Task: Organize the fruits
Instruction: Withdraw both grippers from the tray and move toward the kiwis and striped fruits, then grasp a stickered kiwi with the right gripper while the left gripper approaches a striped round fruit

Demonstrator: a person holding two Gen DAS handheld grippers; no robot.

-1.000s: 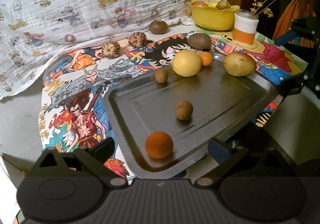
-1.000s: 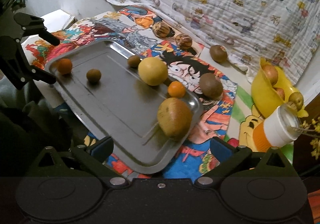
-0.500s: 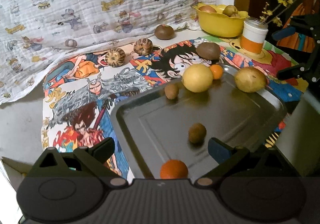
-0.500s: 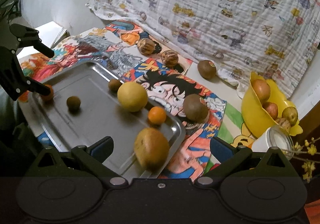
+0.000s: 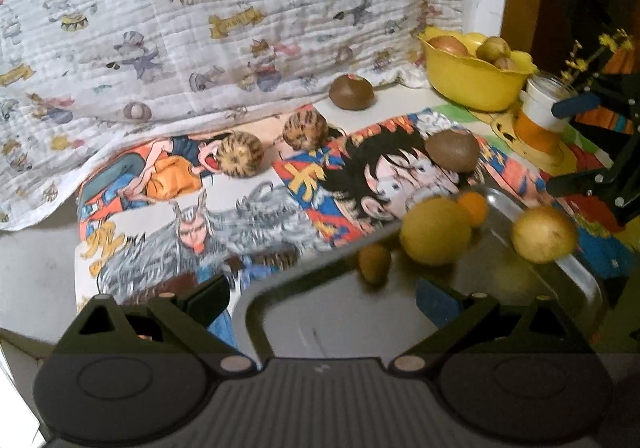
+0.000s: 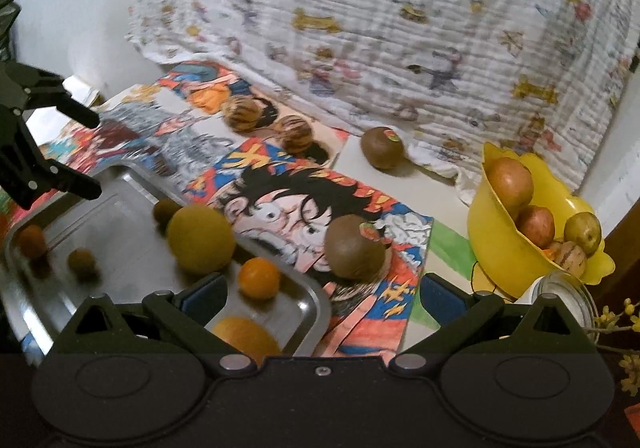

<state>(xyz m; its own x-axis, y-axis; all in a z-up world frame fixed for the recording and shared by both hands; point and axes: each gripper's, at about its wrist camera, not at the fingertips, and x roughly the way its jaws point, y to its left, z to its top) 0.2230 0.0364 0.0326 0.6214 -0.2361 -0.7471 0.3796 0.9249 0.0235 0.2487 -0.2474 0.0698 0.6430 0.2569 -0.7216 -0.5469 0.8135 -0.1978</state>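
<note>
Tray point(image 6: 308, 304): I count several fruits on it, among them a large yellow fruit point(image 6: 200, 239) and a small orange point(image 6: 259, 277).
Left on the surface: two kiwis point(image 6: 354, 247), two striped fruits point(image 6: 243, 119).
Yellow bowl point(image 6: 504, 260): already holds fruit.
Left hand-held gripper point(image 5: 322, 298): jaws wide, holding nothing.
Right hand-held gripper point(image 6: 320, 294): jaws wide, holding nothing.
Progress: I judge it partway; four loose pieces remain.

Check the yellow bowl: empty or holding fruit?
Holding fruit. In the right wrist view the yellow bowl contains two reddish fruits, a greenish one and a striped one.
</note>
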